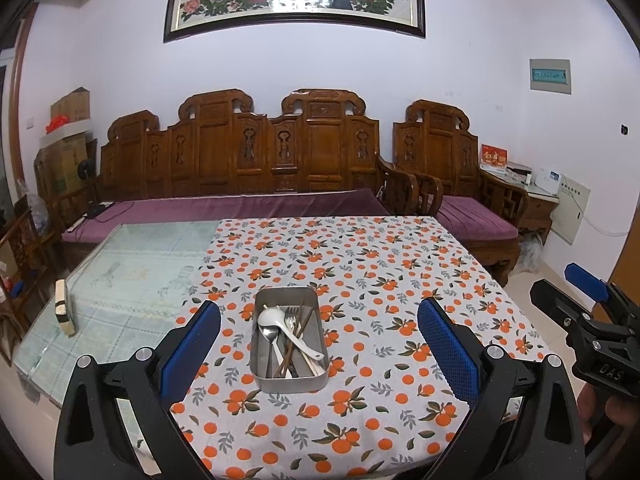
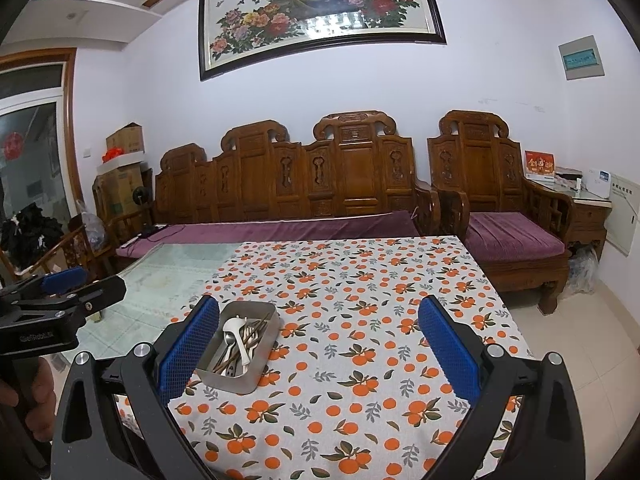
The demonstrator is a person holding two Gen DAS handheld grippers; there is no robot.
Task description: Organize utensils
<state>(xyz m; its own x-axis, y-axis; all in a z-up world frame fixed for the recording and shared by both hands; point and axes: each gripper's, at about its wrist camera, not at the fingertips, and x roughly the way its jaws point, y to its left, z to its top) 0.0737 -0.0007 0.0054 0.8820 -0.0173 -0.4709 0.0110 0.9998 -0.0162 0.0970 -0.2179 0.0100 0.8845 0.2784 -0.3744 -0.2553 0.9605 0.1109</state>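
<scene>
A rectangular metal tin [image 1: 289, 378] [image 2: 232, 380] stands on the orange-print tablecloth [image 1: 380, 272] [image 2: 380, 280]. Inside it lie a white ladle-style spoon [image 1: 269, 317] [image 2: 234, 325], a metal spoon [image 1: 270, 336], a fork [image 1: 292, 314] and dark chopsticks [image 1: 301, 322] [image 2: 256, 330], all jumbled together. My left gripper [image 1: 319, 346] hovers open just short of the tin, holding nothing. My right gripper [image 2: 319, 346] is open too, with the tin beside its left finger [image 2: 188, 350]. Each gripper shows at the edge of the other's view.
The cloth covers the right part of a glass-topped table [image 1: 132, 276] [image 2: 160, 276]. A small wooden block [image 1: 64, 308] sits at the table's left edge. A carved wooden bench [image 1: 240, 160] and armchair [image 1: 460, 184] with purple cushions stand behind.
</scene>
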